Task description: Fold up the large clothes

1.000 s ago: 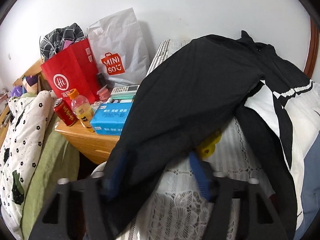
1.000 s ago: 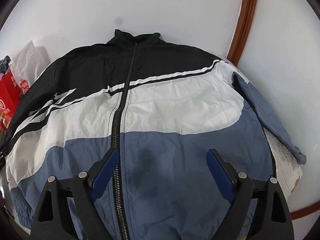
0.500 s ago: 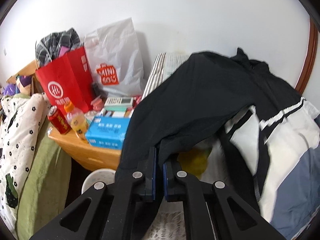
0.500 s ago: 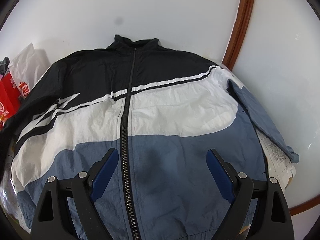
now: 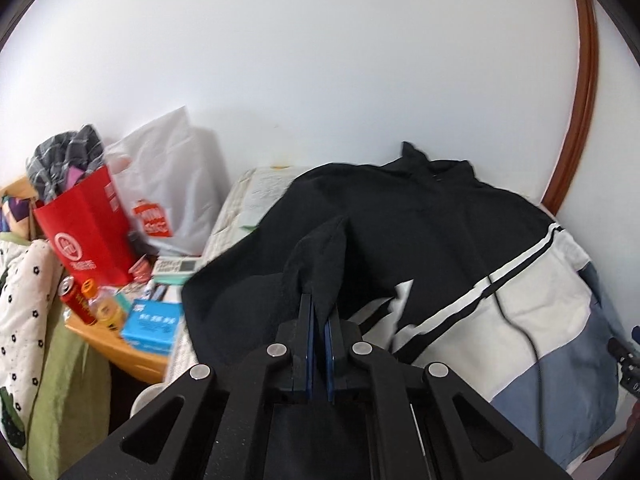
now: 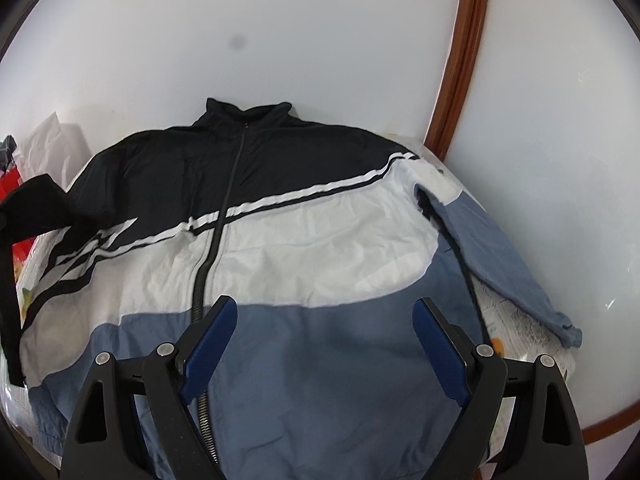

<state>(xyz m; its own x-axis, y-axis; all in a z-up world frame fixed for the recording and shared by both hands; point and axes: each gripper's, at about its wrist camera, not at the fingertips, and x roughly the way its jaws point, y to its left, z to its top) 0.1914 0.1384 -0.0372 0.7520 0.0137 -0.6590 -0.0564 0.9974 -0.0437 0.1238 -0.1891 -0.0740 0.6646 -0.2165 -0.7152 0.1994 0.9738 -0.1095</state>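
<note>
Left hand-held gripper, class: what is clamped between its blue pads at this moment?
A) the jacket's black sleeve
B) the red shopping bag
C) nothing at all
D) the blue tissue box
A: in the left wrist view the left hand-held gripper is shut on the black sleeve, whose fabric rises from between the pads.

Right gripper (image 6: 322, 344) open wide, nothing btwn blue pads (image 6: 208, 346), hovering over jacket (image 6: 320, 240) hem. Jacket flat, front up, zipped; black top, white mid, blue bottom. Blue sleeve (image 6: 504, 260) lies along the side at right. Black sleeve (image 6: 36, 204) lifted at far left edge.
</note>
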